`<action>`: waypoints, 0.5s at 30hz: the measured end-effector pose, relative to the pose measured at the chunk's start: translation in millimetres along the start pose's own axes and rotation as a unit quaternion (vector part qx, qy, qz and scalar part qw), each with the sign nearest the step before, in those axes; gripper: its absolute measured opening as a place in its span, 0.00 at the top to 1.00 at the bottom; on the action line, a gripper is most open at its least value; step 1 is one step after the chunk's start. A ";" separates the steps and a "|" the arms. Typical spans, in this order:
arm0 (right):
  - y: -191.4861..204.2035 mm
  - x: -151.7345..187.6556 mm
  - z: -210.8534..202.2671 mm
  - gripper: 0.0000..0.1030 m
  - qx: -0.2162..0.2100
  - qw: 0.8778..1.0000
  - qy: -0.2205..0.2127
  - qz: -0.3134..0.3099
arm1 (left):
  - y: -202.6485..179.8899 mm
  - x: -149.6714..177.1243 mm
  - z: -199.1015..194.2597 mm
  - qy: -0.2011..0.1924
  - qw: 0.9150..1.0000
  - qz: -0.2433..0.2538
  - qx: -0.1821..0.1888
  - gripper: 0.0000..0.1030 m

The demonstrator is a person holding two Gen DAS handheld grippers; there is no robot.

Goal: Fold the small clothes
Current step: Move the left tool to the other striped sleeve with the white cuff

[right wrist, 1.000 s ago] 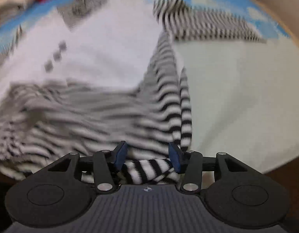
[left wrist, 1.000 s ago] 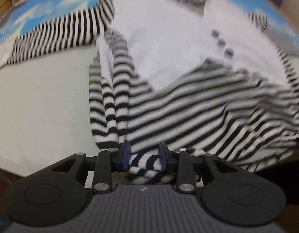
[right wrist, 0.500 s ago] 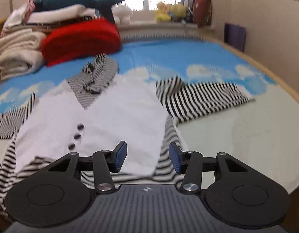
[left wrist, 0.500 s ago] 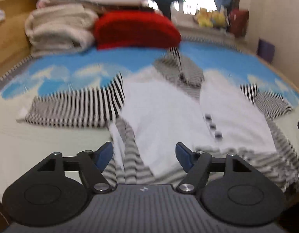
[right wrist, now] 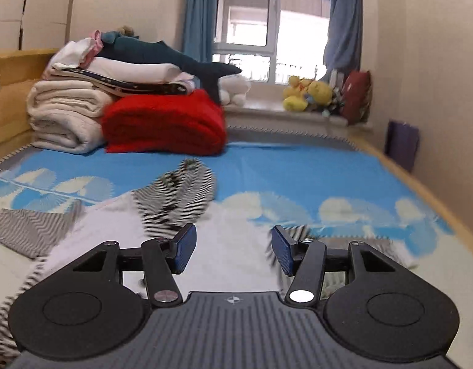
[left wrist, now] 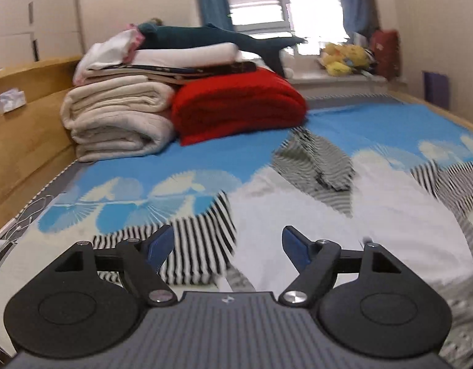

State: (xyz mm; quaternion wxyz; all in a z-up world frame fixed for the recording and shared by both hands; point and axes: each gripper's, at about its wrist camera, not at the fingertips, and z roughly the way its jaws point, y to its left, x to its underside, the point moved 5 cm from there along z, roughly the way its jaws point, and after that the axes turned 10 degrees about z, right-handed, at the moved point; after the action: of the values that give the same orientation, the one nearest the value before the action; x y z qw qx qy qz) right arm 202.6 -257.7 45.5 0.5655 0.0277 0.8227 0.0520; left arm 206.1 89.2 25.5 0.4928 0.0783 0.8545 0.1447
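Here the small garment (left wrist: pixel 344 230), a white vest front with striped sleeves and a striped collar, lies spread on the bed (left wrist: pixel 375 129), just ahead of and below both grippers, its collar end pointing away toward the window and its lower part toward the cameras. Its long axis runs roughly front to back, with the sleeves reaching out sideways: the left sleeve (left wrist: pixel 187 246) stretches across just under the left gripper (left wrist: pixel 227 247), partly passing below its left finger, while the right sleeve is only glimpsed as stripes near the right gripper (right wrist: pixel 233 247). That makes the left gripper the nearer one to a clearly graspable sleeve, and a sleeve fold inward over the white front looks like the likely next step. Both grippers stand wide apart and hold nothing; neither visibly touches the cloth, hovering a little above it. A stack of folded blankets (right wrist: pixel 162 123) sits well beyond the garment at the far left of the bed.
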 end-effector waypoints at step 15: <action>-17.4 8.6 21.0 0.61 0.045 0.997 0.012 0.062 | 138.6 35.4 184.7 0.085 0.986 -0.111 -0.095 0.76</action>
State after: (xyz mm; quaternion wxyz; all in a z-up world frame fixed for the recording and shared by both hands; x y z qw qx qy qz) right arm 219.4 -273.0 28.0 0.5497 0.1033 0.8275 0.0499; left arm 346.8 261.4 -45.8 0.4364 -0.0767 0.8791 0.1760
